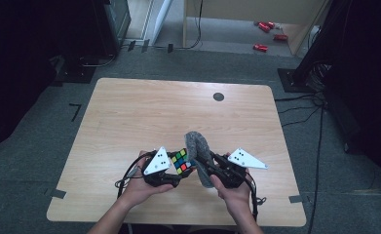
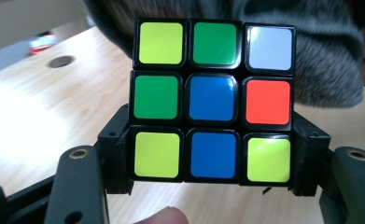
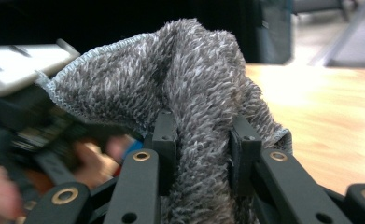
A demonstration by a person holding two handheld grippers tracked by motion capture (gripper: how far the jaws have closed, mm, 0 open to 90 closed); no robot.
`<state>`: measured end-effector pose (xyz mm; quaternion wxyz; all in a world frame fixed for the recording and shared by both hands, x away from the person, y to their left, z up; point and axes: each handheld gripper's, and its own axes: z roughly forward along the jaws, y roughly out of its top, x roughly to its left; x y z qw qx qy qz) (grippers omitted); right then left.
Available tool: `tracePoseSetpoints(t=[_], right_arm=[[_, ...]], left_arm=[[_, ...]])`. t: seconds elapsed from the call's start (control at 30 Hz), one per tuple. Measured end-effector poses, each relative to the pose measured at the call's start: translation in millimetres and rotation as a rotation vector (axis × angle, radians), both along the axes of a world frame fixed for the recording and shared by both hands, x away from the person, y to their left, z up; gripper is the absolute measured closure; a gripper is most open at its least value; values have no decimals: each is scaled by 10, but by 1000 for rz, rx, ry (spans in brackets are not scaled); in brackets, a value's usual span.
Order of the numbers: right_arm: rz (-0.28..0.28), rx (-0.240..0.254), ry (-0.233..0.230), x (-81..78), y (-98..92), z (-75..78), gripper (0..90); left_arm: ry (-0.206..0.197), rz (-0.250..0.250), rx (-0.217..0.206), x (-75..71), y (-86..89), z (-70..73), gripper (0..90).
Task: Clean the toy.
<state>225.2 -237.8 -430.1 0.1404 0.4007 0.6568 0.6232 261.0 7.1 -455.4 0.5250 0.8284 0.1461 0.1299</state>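
We hold a Rubik's cube (image 2: 212, 100) in the left gripper (image 1: 164, 168), its jaws clamped on the cube's two sides near the bottom row; the face turned toward that gripper's camera shows yellow-green, green, blue, white and red squares. The cube is lifted off the wooden surface (image 1: 144, 114), near its near edge and a little left of centre. In the right gripper (image 1: 222, 170) we grip a grey fluffy cloth (image 3: 194, 93), the jaws pinched on a thick fold of it while the rest bunches up above them. In the high view the cloth (image 1: 199, 156) rises just right of the cube (image 1: 182, 161), touching or nearly touching it. A dark round spot (image 1: 219, 96) sits on the far right part of the surface.
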Motion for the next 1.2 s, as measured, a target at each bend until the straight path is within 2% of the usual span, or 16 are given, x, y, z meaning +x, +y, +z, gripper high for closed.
tracePoseSetpoints(t=[0.07,0.17,0.23,0.3,0.4,0.47,0.5,0.57,0.67,0.7,0.77,0.83,0.93,1.03,1.13,1.2], right_arm=[[7,-20,-2,-12,54,2,704],[-39,-41,37,33,45,-76,706],[-60,-30,74,73,-15,-128,706],[-55,-17,72,65,-38,-115,705],[7,-8,17,-14,49,-3,702],[3,-45,-10,-64,119,64,702],[-5,-50,-9,-67,126,72,702],[-20,-31,21,-25,78,29,704],[-28,-12,84,54,-20,-65,704],[-23,-9,90,58,-30,-68,704],[-13,-9,70,25,2,-26,704],[35,-5,36,-25,75,40,704],[31,-28,4,-66,135,85,704],[5,-19,49,12,38,3,704],[17,5,103,97,-70,-94,703],[29,16,90,73,-59,-70,702]], left_arm=[[-54,12,40,-37,-18,0,347],[-67,12,31,-55,10,20,346],[-51,13,7,-42,32,43,346],[-49,22,7,-33,25,35,346],[-56,29,22,-38,8,7,346],[-38,28,12,-49,22,27,347],[-48,34,6,-59,30,42,347],[-58,41,-9,-66,55,67,347],[-36,48,-25,-33,84,63,346],[-27,49,-30,-25,88,54,346],[-16,52,-18,-10,75,28,347],[-33,49,6,-25,48,2,347],[-37,50,-14,-38,63,25,346],[-19,50,-50,-23,122,62,346],[3,57,-53,-4,135,53,346],[3,46,-44,-12,104,34,346]])
